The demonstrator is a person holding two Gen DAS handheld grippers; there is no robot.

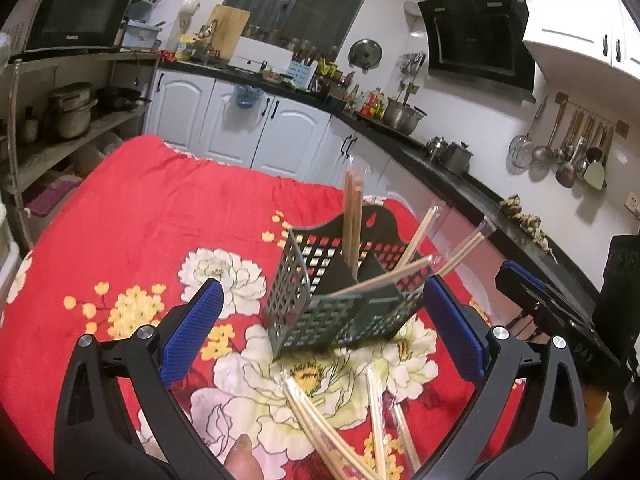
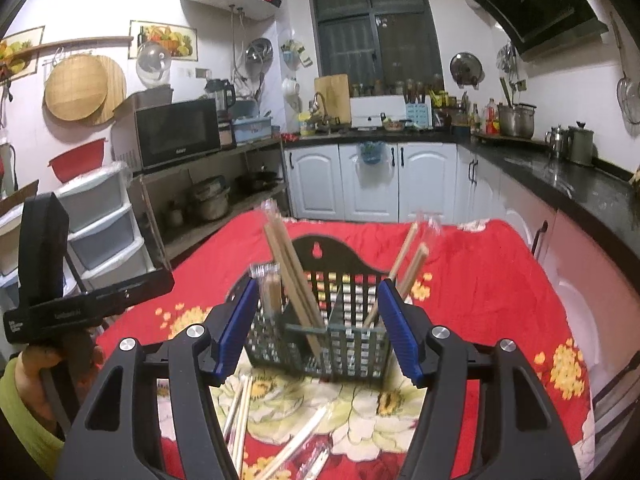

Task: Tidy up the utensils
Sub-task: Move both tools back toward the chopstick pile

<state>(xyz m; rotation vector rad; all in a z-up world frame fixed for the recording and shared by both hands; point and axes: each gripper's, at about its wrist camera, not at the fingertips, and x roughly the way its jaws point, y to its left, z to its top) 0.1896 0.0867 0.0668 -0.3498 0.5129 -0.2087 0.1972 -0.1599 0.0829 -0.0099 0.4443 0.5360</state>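
Observation:
A dark green lattice utensil basket stands on the red floral cloth and holds several plastic-wrapped chopstick pairs; it also shows in the right wrist view. More wrapped chopsticks lie loose on the cloth in front of it, also seen in the right wrist view. My left gripper is open and empty, jaws wide on either side of the basket. My right gripper is open, and a blurred wrapped chopstick pair stands in the basket beside its left finger.
A black kitchen counter with pots runs along the right and back. A shelf rack with a microwave stands at the left. The other hand-held gripper shows at the right edge of the left view and at the left of the right view.

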